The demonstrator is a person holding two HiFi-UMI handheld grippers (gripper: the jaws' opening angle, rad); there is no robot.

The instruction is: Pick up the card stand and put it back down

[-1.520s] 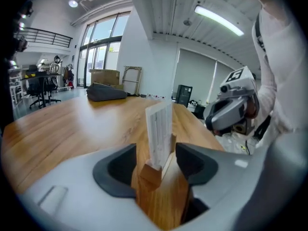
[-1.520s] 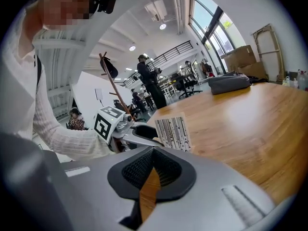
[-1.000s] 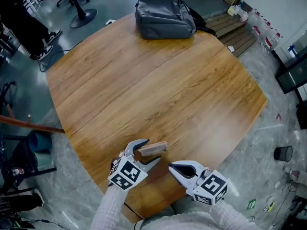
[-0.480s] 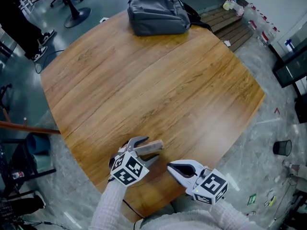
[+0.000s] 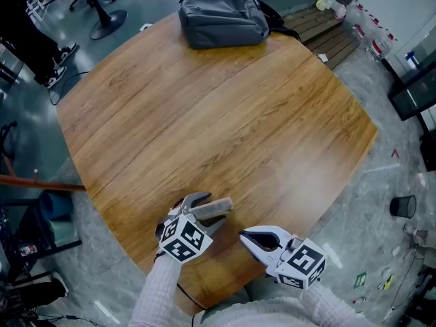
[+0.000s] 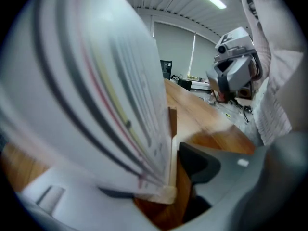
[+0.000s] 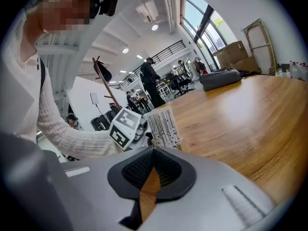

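Head view takes in a broad wooden tabletop [image 5: 225, 107], with both tongs low at its near edge. A grey backpack [image 5: 221, 16] lies well beyond both tongs, at the far edge. The left tongs [image 5: 210, 212] are open around the card stand [image 5: 218, 205], which rests on the tabletop between the jaws. Left gripper view shows its striped card close against one jaw. The pale wooden base stands just apart from the other jaw's dark pad, with a sliver of tabletop between them. The right tongs [image 5: 244, 236] are just to the right of the left tongs, their jaws drawn together at the tips with nothing in them, pointing toward the card stand.
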